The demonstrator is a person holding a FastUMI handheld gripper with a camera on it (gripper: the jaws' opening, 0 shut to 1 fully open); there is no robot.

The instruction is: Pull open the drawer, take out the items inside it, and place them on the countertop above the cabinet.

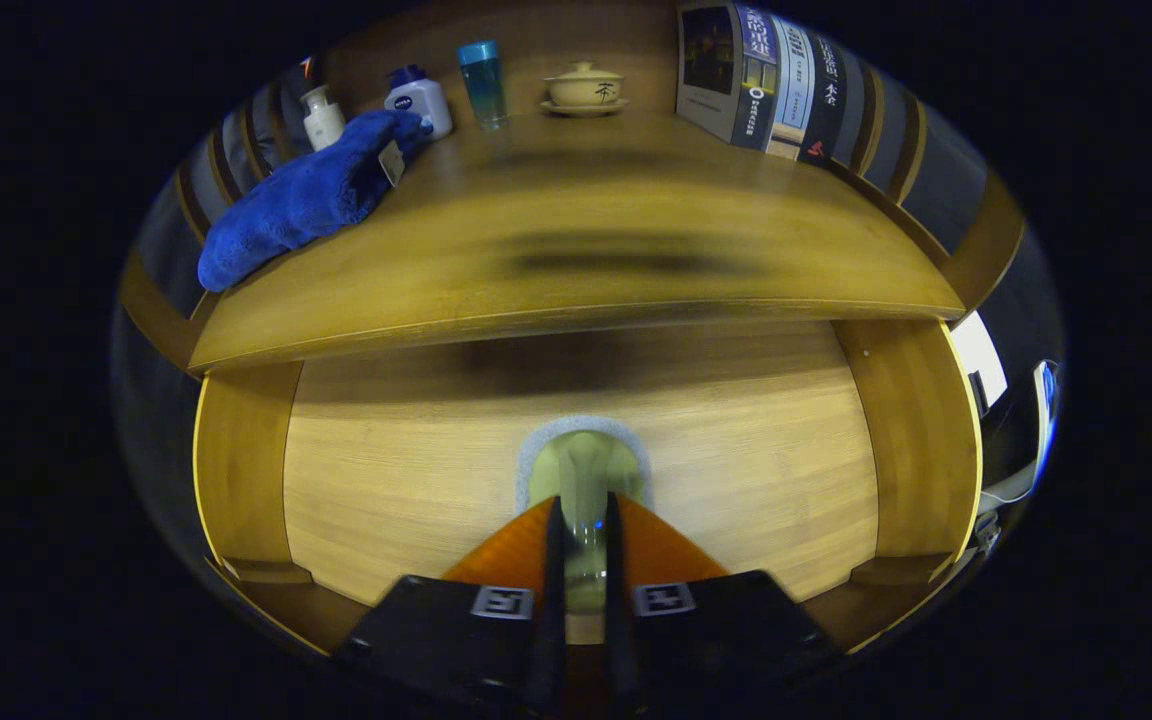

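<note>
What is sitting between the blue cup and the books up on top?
A lidded tea bowl on its saucer, between the blue cup and books, seen in the gripper view.

A blue towel (301, 200), two white bottles (419, 98), a teal cup (483, 83), a lidded teacup (584, 88) and books (771, 80).

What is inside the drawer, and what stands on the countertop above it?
The drawer is closed, so its contents are hidden. The tongs grip its handle. On the countertop: towel, two bottles, cup, tea bowl, books.
</note>
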